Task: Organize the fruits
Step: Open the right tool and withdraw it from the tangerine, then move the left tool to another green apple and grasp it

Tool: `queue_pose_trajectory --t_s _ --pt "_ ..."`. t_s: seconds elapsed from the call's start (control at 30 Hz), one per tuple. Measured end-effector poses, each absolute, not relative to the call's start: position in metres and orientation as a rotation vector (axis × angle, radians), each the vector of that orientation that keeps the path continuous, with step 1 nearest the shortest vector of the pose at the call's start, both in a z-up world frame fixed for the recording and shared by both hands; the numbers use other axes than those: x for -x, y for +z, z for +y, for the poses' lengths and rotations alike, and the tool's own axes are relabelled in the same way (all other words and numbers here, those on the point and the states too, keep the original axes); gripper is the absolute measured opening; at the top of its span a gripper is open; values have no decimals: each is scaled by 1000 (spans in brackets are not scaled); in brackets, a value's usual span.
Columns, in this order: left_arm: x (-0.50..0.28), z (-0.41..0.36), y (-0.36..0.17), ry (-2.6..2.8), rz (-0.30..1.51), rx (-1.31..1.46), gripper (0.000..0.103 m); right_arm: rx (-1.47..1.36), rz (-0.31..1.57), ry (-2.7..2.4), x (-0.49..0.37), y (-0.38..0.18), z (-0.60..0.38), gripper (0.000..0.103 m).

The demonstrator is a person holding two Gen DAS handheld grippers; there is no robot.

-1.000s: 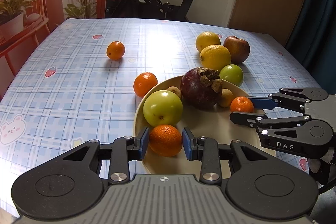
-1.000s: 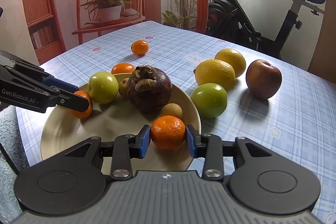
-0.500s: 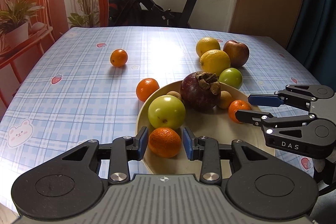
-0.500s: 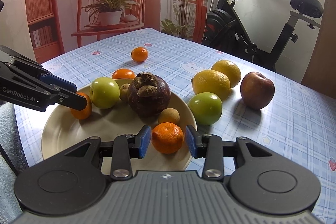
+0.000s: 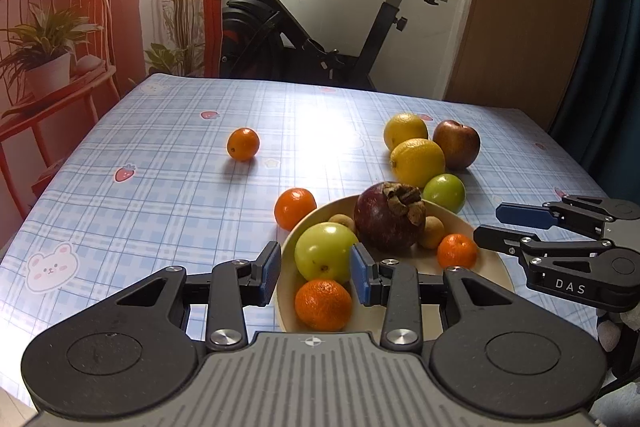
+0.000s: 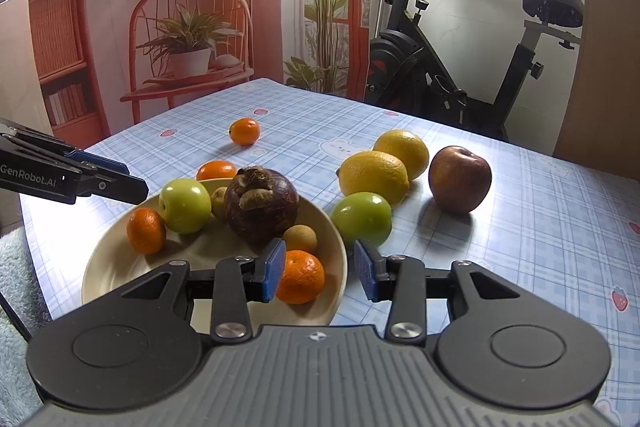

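1. My left tongs (image 5: 314, 273) are parted and hold nothing; the jaws have just been opening, and the mandarin (image 5: 323, 304) they frame sits free on the plate (image 5: 494, 279), below and clear of the pads.
2. My right tongs (image 6: 320, 271) are the same story: jaws just opened, nothing gripped. Their mandarin (image 6: 301, 277) rests near the plate's close rim, just beside the left pad, not pinched.
3. I judge both releases were made low over the plate so the round fruit settles instead of rolling off.
4. On the plate with them: a green apple (image 5: 326, 251), a dark mangosteen (image 5: 390, 217) in the middle, and small tan fruits tucked against it. It's filling up, so the next drop wants a bare spot.
5. Out on the counter (image 5: 160, 187) there's plenty left: an orange (image 5: 295, 208) touching or nearly touching the plate's far rim, a second green apple (image 6: 361, 215) just beside the plate, two lemons (image 6: 374, 177), a red apple (image 6: 459, 179).
6. One small orange (image 5: 243, 144) sits well apart, farther out.
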State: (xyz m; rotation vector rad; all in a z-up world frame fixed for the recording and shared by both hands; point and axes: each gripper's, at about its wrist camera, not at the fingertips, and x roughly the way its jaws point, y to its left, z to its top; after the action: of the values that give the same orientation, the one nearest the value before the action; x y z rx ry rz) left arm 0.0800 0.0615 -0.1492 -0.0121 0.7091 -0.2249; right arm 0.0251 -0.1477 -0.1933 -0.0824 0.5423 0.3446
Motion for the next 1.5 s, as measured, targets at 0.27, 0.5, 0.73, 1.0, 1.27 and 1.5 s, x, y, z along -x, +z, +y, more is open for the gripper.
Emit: queue_pose_trajectory --t_s 0.27,0.5,0.73,1.0,1.27,1.5 --pt "-115 68 -127 -207 681 88 40 1 546 280 -54 -184 -184 42" --pt "-155 31 -117 -314 739 113 39 7 596 262 -72 -198 -201 42" --pt "-190 -31 -131 -433 858 83 39 -7 624 293 -76 -211 -209 42" --pt "-214 -58 -158 -452 984 72 39 29 645 360 -77 -222 -201 42" --pt "-222 -66 -171 -466 1033 79 39 14 646 379 -81 -228 -201 42" --pt "-226 -75 -173 -479 1030 82 39 22 641 395 -82 -228 -199 43"
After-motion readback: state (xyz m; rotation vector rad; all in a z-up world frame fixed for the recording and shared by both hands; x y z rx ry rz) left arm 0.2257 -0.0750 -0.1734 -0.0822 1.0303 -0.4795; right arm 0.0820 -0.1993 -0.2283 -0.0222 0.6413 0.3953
